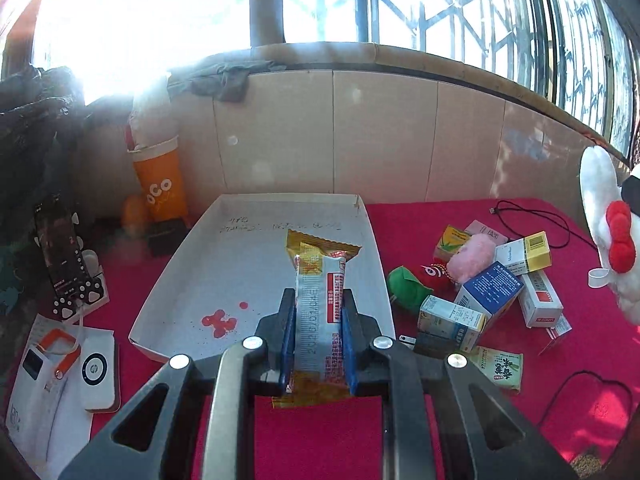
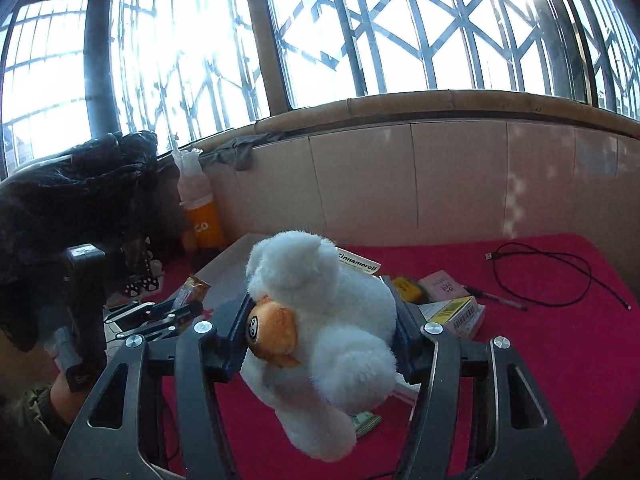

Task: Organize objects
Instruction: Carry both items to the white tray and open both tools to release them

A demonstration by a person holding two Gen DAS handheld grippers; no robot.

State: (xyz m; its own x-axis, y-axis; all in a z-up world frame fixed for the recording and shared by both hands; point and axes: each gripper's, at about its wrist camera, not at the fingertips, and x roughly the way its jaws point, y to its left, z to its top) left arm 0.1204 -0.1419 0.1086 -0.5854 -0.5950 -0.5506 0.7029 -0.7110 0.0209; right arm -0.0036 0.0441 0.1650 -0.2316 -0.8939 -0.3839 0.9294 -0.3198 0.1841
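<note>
Here the left hand-held gripper (image 1: 318, 312) is clamped on a snack packet (image 1: 320, 312), its blue pads pressing the white and yellow wrapper from both sides. The packet stands nearly upright between the fingers, its yellow crimped top leaning over the white cardboard tray (image 1: 176, 280). The tray lies on the red worktop (image 1: 320, 440) straight ahead of the gripper, with a red splotch (image 1: 219, 322) on its floor and handwriting near its far wall.

The right hand-held gripper (image 2: 324, 320) is closed on a white plush toy (image 2: 340, 320), which fills the space between its fingers; an orange patch with a small face sits on the toy's left side. A tag reading "Cinnamoroll" (image 2: 358, 263) shows behind it.

To the right of the tray, a heap of small medicine boxes (image 1: 492, 292) lies tumbled together with a pink plush (image 1: 472, 256), a green plush (image 1: 406, 286) and a green sachet (image 1: 498, 366). A black cable (image 1: 536, 216) loops on the cloth beyond them. Left of the tray stand an orange cup (image 1: 160, 184) against the wall and a phone in a paw-print stand (image 1: 60, 256), with a white power bank (image 1: 98, 368) nearer the camera. In the right wrist view a black bag (image 2: 80, 184) sits at the left by the window.
</note>
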